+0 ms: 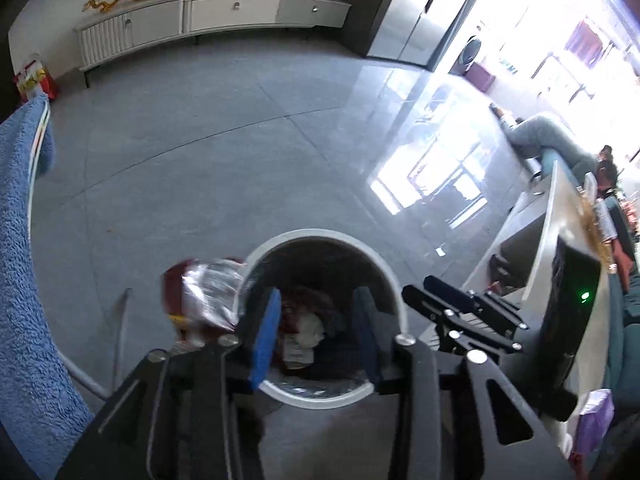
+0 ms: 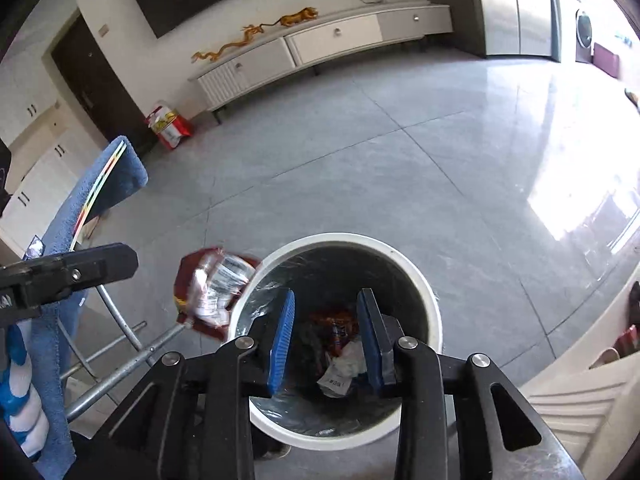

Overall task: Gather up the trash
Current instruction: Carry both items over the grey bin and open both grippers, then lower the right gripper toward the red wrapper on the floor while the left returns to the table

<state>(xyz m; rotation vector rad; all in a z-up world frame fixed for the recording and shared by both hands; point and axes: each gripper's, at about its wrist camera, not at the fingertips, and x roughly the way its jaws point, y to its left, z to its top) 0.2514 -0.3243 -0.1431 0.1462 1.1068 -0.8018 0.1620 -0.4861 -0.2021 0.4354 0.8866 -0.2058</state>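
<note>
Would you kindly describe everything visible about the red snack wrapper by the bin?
The red snack wrapper is a crumpled packet, red outside with a shiny silvery inner face and a yellow edge. It looks motion-blurred, at the left outer rim of the white trash bin, not inside. Neither claw holds it; whether it touches the rim is unclear.

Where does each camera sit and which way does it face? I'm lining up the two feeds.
Left wrist: on the left gripper, aimed down over the white trash bin; its own open jaws show, and the right gripper to the right.
Right wrist: on the right gripper, aimed down into the same bin; its open jaws show, and the left gripper at left.
Shared: bin, red snack wrapper blurred by the bin's left rim, blue towel, white cabinet.
</note>
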